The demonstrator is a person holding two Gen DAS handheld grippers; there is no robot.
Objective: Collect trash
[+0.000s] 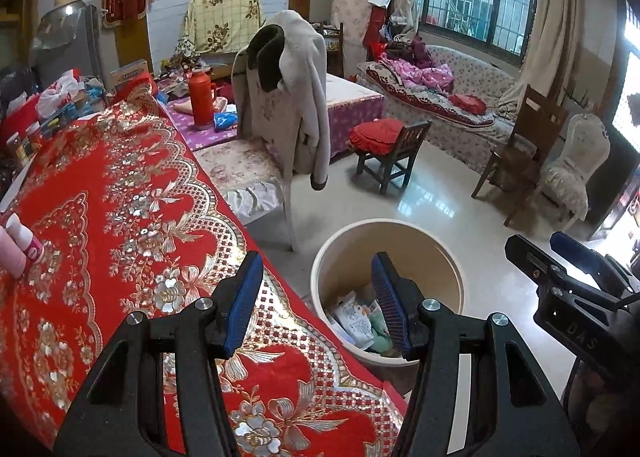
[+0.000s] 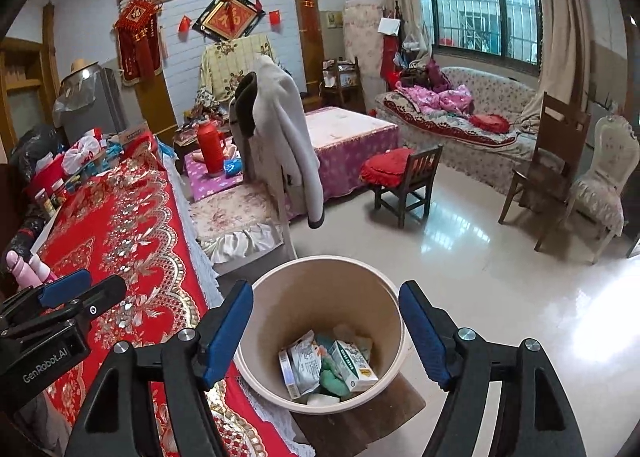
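Right gripper (image 2: 326, 333) jaws apart, empty, directly above bin (image 2: 280, 293) | left gripper (image 1: 316, 301) jaws apart, empty, beside bin over tablecloth (image 1: 100, 185) | my right is nearer to bin's trash (image 2: 328, 369)

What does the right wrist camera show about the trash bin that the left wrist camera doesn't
Only the right wrist view looks straight into the bin, showing a white carton and wrappers, and the wooden stand under it. Only the left wrist view shows the right gripper from the side. Both show the red tablecloth, the coat-draped chair and open, empty jaws.
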